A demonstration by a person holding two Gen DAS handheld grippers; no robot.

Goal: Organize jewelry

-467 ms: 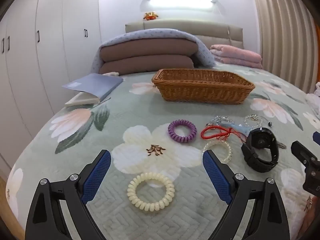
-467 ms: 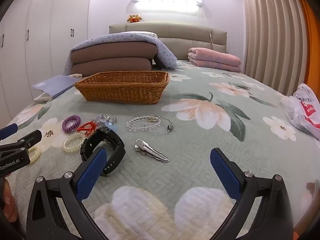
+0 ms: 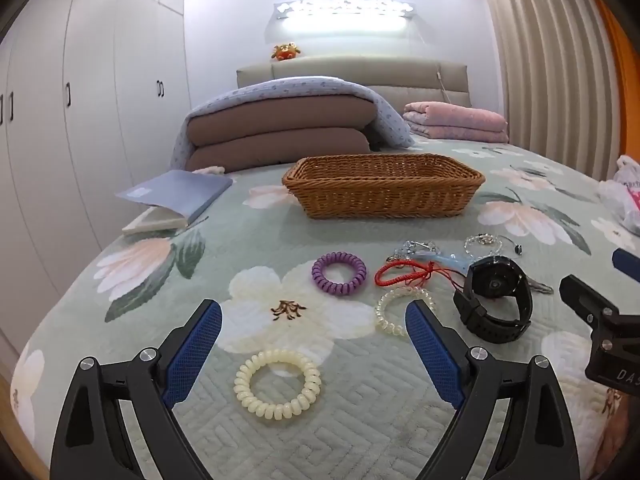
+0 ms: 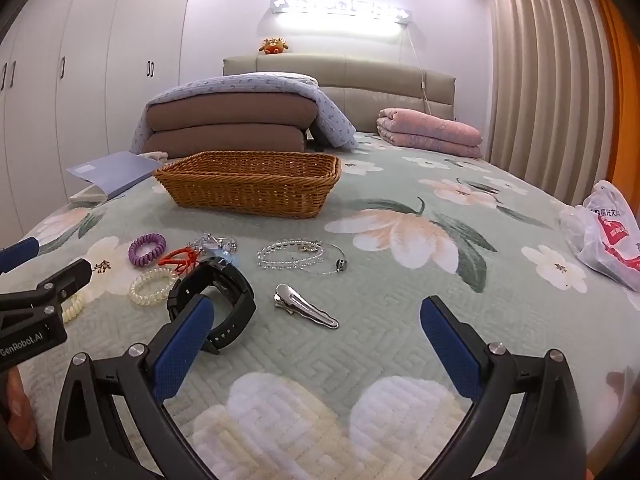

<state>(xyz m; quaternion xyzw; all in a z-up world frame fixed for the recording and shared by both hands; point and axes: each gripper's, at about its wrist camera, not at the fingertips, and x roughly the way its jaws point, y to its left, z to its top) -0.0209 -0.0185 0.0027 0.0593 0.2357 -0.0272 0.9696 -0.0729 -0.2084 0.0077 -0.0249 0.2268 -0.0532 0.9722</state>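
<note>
Cream plastic, the coiled spiral hair tie (image 3: 277, 385) lies on the bed between the left gripper's (image 3: 314, 350) spread, empty fingers: light, springy; pinch across its rim. The right gripper's (image 4: 316, 344) fingers are spread too.

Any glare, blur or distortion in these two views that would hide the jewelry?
Left wrist view: the wall light is blown out and fisheye bends the wardrobe, yet the cream coil and watch are sharp. Right wrist view: same glare and dark corners; the hair clip glints but stays clear.
</note>
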